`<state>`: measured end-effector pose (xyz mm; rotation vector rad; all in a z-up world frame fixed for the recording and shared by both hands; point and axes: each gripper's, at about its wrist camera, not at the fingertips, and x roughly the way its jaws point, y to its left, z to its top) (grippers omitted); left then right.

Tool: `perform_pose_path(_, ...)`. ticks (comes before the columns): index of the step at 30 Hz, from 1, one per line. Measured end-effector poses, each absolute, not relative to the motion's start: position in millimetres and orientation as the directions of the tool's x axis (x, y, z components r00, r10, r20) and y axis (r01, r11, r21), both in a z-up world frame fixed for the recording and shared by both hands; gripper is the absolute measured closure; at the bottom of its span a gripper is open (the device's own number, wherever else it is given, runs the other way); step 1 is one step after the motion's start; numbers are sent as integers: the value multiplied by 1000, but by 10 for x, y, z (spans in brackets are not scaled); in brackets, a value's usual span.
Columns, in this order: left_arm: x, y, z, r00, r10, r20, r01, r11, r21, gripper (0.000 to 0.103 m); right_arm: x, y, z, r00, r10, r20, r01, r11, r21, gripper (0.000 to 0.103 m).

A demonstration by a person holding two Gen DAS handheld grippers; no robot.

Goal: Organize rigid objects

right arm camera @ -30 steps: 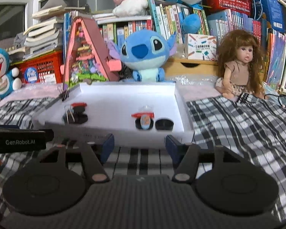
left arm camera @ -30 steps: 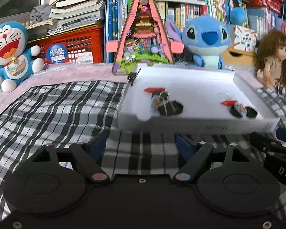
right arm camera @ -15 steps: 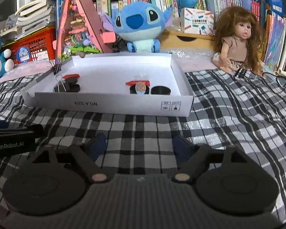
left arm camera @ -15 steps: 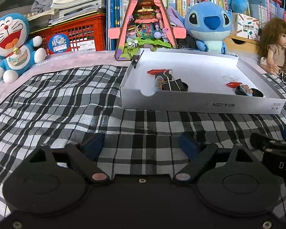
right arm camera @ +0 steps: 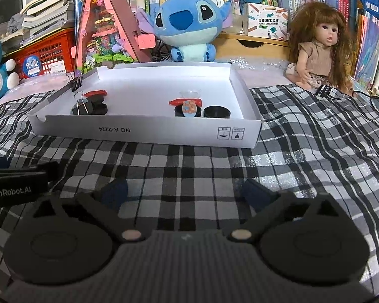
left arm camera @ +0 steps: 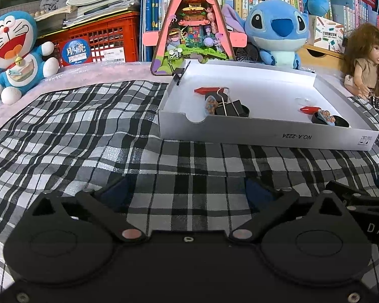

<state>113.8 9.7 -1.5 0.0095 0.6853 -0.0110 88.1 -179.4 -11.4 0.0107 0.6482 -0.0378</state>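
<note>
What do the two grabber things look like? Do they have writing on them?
Both are black, with two round discs and dark blue fingers. The left gripper shows white "GenRobot.AI" lettering on its side in the right view; the right gripper shows "DAS".

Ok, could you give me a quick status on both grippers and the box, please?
Left gripper and right gripper open, jaws just widened, both empty. White box ahead on checked cloth, clips and small pieces inside. Nothing in the way.
</note>
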Motion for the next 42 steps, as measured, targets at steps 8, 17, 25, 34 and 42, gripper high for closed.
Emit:
perform_pose_path(8,1143,96,-16,772,-10,-636,16,1000,3,0,887,-1794,-120,794,-33,-607,40,999,-1,0)
perform_pose_path(17,1147,97,-15,772,-9,-635,15,1000,5,0,888,-1796,-120,794,-33,-607,40,999,-1,0)
perform_pose_path(25,1146,97,-13,772,-10,-635,15,1000,3,0,888,-1795,-122,794,-33,-606,40,999,-1,0)
perform_pose_path(34,1146,96,-17,772,-10,-635,15,1000,4,0,888,-1795,-123,794,-33,-606,41,999,-1,0)
perform_pose_path(42,1146,97,-20,772,-10,-635,15,1000,3,0,888,-1795,-123,794,-33,-607,41,999,-1,0)
